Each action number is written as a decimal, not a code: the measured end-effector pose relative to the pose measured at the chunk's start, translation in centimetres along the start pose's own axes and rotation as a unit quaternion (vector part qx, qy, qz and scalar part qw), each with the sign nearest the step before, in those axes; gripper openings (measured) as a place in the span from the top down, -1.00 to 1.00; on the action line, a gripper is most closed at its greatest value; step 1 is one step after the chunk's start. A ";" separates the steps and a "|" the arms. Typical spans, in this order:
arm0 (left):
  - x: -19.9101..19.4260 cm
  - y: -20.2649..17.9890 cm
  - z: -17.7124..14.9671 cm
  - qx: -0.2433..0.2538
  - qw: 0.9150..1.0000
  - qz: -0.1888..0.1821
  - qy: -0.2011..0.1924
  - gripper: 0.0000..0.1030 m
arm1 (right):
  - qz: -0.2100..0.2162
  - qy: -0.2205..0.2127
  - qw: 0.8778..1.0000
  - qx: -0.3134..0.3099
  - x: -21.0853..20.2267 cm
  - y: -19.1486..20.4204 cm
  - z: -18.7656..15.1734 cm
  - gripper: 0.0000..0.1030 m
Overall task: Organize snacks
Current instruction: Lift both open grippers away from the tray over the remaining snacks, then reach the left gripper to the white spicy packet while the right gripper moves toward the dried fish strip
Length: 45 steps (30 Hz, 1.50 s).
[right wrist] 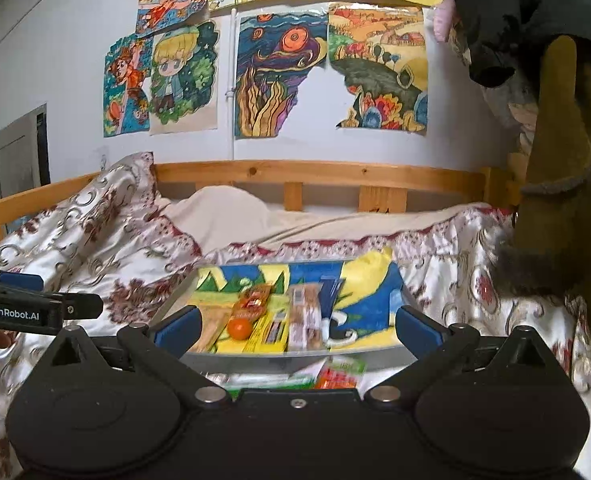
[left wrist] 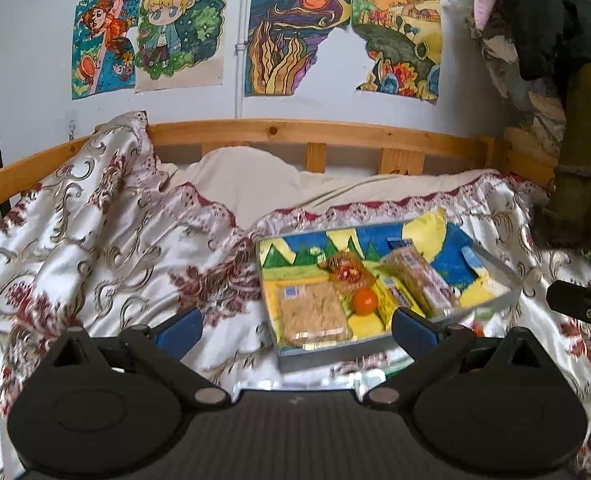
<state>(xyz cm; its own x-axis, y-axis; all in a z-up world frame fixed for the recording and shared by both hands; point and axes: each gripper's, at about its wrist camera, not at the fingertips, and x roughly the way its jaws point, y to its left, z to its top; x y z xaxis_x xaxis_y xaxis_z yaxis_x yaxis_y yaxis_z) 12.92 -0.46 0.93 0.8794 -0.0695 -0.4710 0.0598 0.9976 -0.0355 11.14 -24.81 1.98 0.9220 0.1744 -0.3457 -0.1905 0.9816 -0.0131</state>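
A shallow grey tray [left wrist: 323, 356] lined with a colourful drawing lies on the bed; it also shows in the right wrist view [right wrist: 279, 354]. In it lie a clear pack of tan biscuits [left wrist: 313, 314], a small orange [left wrist: 365, 301] [right wrist: 240, 328], an orange wrapped snack [left wrist: 349, 270] [right wrist: 253, 300], a yellow packet [right wrist: 269, 330] and a long pinkish pack [left wrist: 419, 280] [right wrist: 305, 314]. A green and red packet [right wrist: 335, 374] lies on the bed in front of the tray. My left gripper [left wrist: 295, 326] is open and empty before the tray. My right gripper [right wrist: 297, 326] is open and empty, over the tray's near edge.
The bed has a white and maroon patterned cover [left wrist: 95, 248] and a wooden rail [left wrist: 295, 132] behind. Drawings [left wrist: 295, 32] hang on the wall. Dark and mustard clothes [right wrist: 555, 128] hang at the right. The left gripper's body shows at the left of the right wrist view [right wrist: 35, 308].
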 end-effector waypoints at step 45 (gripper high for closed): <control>0.1 1.4 -7.0 -0.044 0.990 -0.012 0.132 -0.99 | -0.022 0.103 0.994 0.023 -1.6 0.8 -8.0 -0.99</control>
<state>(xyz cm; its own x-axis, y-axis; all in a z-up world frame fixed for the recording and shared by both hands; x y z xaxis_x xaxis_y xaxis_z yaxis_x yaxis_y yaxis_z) 9.80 0.94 -5.34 0.7231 -0.1024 -0.6831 0.0265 0.9923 -0.1207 6.84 -24.91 -4.98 0.8395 0.1170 -0.5306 -0.1324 0.9912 0.0089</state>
